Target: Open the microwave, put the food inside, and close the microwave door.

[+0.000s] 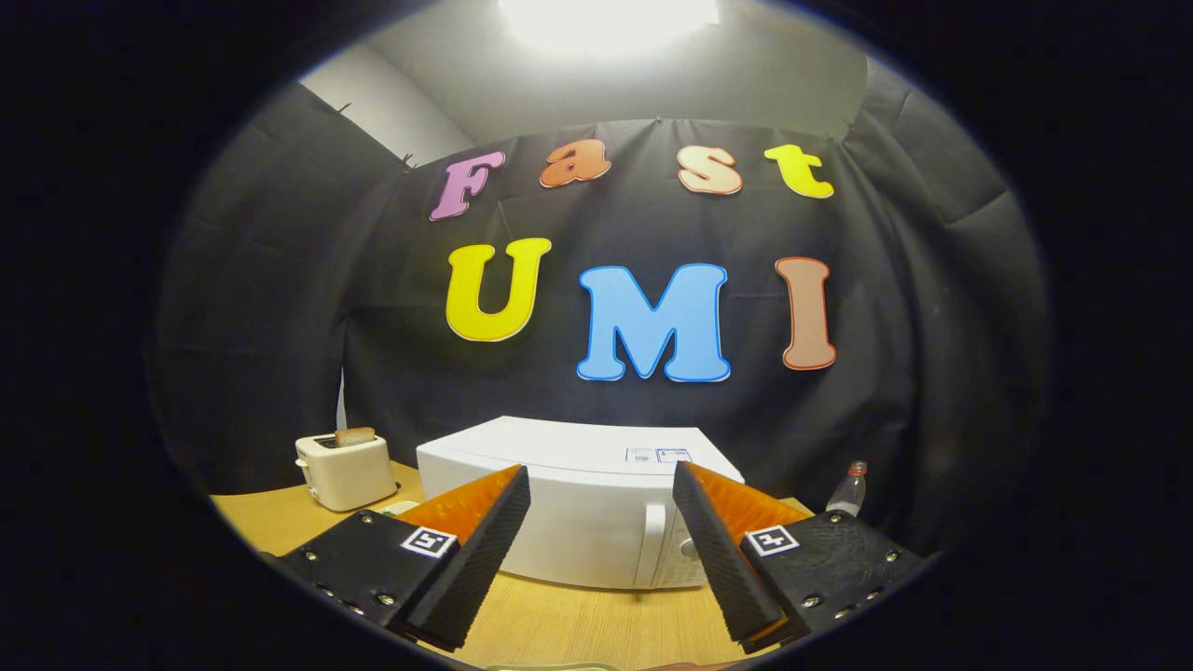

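One microwave (587, 522), one toaster (347, 469), one bottle (848, 491); tongs (601, 503) open.

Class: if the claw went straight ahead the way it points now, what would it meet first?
Most likely the closed front door of the white microwave, near its vertical handle. The claw is open and holds nothing, with bare wooden table between its fingers. How far off the door is remains unclear.

Blown-out ceiling light (606, 19) overhead, dim booth, sharp focus, fisheye bending at edges
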### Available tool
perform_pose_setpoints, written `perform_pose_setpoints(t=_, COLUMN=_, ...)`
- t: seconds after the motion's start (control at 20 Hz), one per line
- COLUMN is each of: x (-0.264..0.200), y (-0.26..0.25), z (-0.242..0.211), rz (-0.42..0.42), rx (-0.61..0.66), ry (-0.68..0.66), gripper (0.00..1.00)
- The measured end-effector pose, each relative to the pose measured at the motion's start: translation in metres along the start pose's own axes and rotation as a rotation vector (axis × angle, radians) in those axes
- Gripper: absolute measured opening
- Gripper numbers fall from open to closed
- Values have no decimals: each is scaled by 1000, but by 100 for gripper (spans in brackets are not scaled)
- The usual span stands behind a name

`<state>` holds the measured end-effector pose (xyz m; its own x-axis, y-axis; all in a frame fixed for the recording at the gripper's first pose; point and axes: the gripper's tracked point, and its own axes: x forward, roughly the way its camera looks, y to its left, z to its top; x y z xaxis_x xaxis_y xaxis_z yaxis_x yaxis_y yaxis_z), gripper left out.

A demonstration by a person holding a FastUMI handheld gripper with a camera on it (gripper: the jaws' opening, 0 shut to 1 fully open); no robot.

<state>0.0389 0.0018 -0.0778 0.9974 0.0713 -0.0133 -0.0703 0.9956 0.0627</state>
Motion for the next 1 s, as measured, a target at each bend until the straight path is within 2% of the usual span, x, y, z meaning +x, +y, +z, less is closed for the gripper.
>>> perform_pose_setpoints(t=0.15, x=22, y=-14, z=-38, rz=13, rx=44, ry=63, gripper=97)
perform_pose_setpoints(t=0.4, x=56, y=-40, z=-82, rz=-38, rx=17, ry=106, gripper=97)
perform_pose_setpoints(t=0.65, x=86, y=-43, z=-123, rz=-51, rx=24, ry=159, gripper=98)
perform_pose_setpoints(t=0.8, x=99, y=-43, z=-138, rz=-78, rx=7, ry=171, gripper=91)
perform_pose_setpoints(t=0.95, x=111, y=-42, z=-153, rz=-82, rx=30, ry=194, gripper=91)
perform_pose_setpoints(t=1.0, x=114, y=-42, z=-156, rz=-82, rx=35, ry=196, gripper=83)
